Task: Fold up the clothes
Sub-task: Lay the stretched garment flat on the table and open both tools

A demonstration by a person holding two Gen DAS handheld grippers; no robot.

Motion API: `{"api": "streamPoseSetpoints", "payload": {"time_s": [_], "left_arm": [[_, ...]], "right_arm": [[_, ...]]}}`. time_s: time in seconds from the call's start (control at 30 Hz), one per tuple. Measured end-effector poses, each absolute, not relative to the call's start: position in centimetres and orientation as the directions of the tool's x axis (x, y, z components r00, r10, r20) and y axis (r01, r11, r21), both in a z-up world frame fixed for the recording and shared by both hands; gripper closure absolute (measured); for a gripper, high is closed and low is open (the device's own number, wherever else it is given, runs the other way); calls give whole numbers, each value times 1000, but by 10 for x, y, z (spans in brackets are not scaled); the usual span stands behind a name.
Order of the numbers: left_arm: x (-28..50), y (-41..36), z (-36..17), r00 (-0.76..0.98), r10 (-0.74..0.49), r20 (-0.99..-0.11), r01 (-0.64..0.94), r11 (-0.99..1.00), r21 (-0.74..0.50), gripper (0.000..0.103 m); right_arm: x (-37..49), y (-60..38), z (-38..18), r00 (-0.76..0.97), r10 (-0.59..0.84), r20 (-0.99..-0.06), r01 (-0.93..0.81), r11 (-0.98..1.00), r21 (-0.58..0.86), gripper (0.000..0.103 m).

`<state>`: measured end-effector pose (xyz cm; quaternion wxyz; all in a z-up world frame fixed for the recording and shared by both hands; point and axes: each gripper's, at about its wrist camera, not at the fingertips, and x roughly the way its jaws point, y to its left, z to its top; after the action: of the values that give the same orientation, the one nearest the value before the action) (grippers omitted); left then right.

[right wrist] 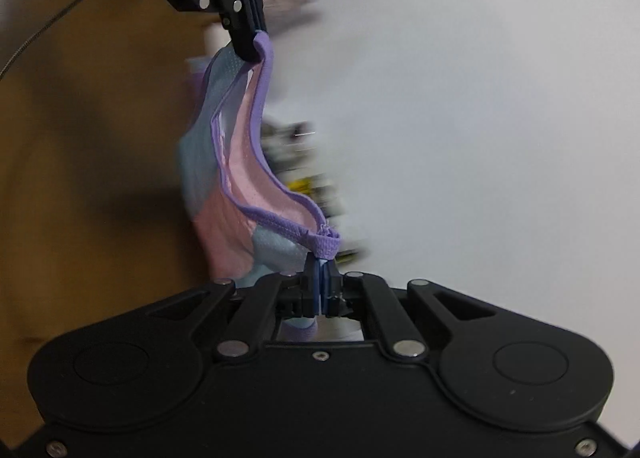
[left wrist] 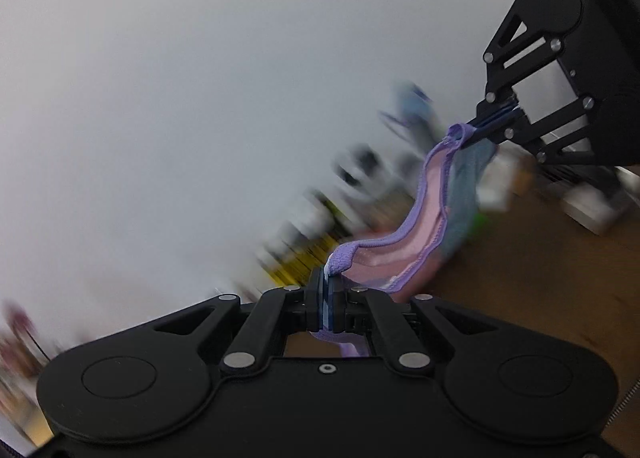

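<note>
Between both grippers, fingers pinched on its purple hem, hangs a pink-blue garment [left wrist: 424,210]; background blurred.

"GenRobot.AI" on the left hand-held gripper [right wrist: 256,40], partly legible.

garment [left wrist: 430,218]: pink and grey-blue mesh, purple trim | grippers: black | table [left wrist: 540,278]: brown

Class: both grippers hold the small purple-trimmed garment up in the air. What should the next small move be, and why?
Probably lower it toward the wooden surface to lay it flat. The left gripper and right gripper each pinch an end of the purple waistband, and the garment sags between them in mid-air, so no fold can be made yet.
</note>
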<state>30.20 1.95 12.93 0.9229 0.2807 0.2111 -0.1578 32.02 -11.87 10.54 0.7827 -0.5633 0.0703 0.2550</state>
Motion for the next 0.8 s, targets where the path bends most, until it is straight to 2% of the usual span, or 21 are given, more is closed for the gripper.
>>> {"api": "streamPoseSetpoints", "payload": {"time_s": [0.17,0.33,0.73,0.8], "left_arm": [[239,14,55,743,-250,-620,532,783,321,101],[214,30,31,702,-239,-671,554,775,303,101],[188,34,-2,645,-203,-737,609,718,336,101],[186,33,-5,637,-196,-745,613,716,336,100]], "right_arm": [[242,-124,31,762,329,-558,-638,232,-734,101],[204,-130,9,698,340,-630,-715,282,-640,101],[175,-133,-11,639,371,-673,-769,331,-547,100],[172,-136,-12,629,371,-683,-777,337,-532,98]]}}
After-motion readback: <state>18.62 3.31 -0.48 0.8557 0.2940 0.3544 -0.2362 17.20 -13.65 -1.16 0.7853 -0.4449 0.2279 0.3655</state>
